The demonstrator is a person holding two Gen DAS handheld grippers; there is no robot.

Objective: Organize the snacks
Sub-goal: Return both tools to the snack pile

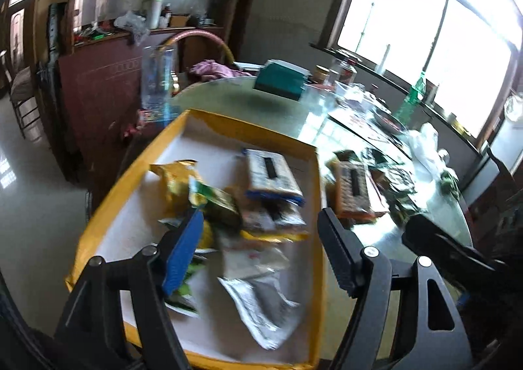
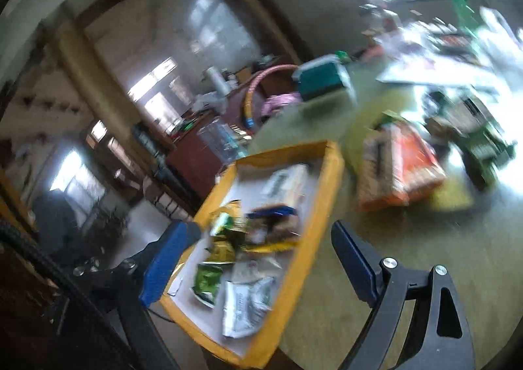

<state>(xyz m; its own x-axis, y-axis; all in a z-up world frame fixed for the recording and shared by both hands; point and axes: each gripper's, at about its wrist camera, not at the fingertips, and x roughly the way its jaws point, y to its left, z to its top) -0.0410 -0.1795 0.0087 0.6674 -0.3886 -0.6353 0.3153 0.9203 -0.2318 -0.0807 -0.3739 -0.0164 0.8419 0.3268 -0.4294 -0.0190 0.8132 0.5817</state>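
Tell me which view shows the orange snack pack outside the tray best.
The right wrist view: the orange snack pack lies whole on the table beside the yellow tray, though blurred. The left wrist view shows it smaller and darker, right of the tray.

1. The snack packets [image 2: 248,258] inside the yellow tray [image 2: 330,173] are smeared by blur in the right wrist view; no print can be read.
2. The near corner of the tray is cut off by the bottom edge in the left wrist view.
3. The orange box [image 2: 398,167], just beside the tray, is blurred.
4. The things by the window [image 1: 425,26], far behind the tray, are too small to tell.
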